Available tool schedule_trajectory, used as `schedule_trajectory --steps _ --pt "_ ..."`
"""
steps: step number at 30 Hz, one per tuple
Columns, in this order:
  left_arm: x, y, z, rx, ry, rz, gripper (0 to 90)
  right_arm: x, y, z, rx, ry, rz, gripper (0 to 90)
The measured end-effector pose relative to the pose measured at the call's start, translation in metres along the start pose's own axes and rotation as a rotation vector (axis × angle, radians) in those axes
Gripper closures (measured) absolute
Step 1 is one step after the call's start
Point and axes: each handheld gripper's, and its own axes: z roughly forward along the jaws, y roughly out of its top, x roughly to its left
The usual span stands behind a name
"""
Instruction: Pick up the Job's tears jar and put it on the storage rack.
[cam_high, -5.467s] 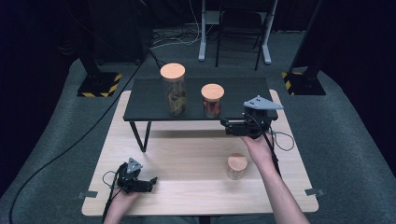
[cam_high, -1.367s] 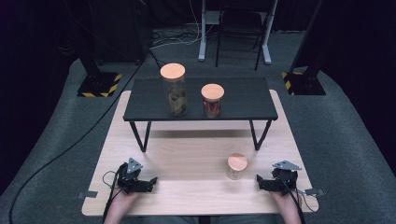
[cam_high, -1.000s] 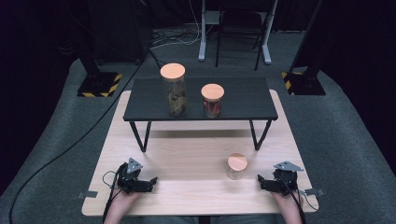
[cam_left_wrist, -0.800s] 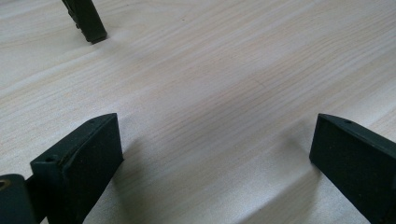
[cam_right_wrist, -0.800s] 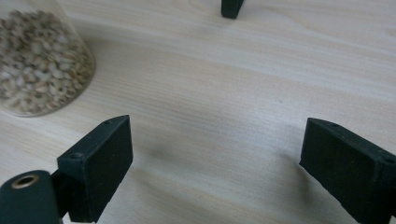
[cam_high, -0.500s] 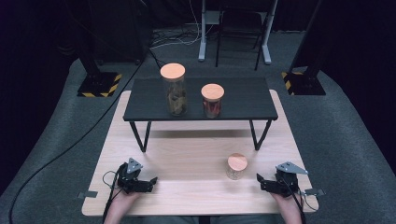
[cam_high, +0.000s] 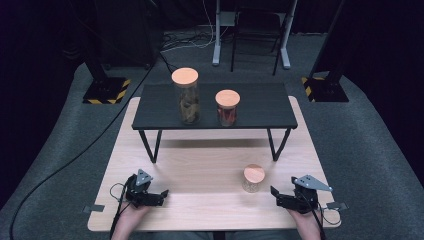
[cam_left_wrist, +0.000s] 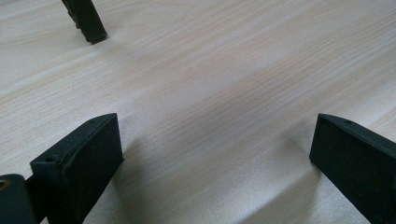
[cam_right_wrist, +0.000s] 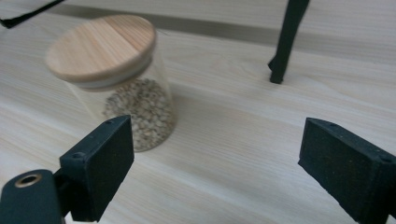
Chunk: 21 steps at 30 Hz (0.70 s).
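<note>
Both grippers are held spread and empty on the worktop (cam_high: 200, 165): the right gripper (cam_high: 274, 192) just beside the small jar (cam_high: 253, 178), the left gripper (cam_high: 162, 192) well apart from it.

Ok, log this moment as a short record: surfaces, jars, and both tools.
surfaces: pale wooden table with a black shelf standing on it
on shelf: tall jar and medium jar, both with lids on
on table: small jar of pale grains, lid on, upright
left tool: open, empty, low over the table
right tool: open, empty, close to the small jar but apart from it
</note>
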Motion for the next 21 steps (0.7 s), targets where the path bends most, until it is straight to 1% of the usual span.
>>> schedule_trajectory --steps 4,9,17,21 --pt "0.000 0.000 0.000 0.000 0.000 0.000 2.1 0.009 0.003 -0.003 -0.022 0.026 -0.015 9.3" --pt "0.000 0.000 0.000 0.000 0.000 0.000 2.1 0.021 0.006 -0.003 -0.030 0.055 -0.031 9.4" --pt "0.000 0.000 0.000 0.000 0.000 0.000 2.1 0.039 0.008 0.003 -0.039 0.092 -0.057 9.3" --pt "0.000 0.000 0.000 0.000 0.000 0.000 2.1 0.045 0.009 0.006 -0.044 0.106 -0.066 9.4"
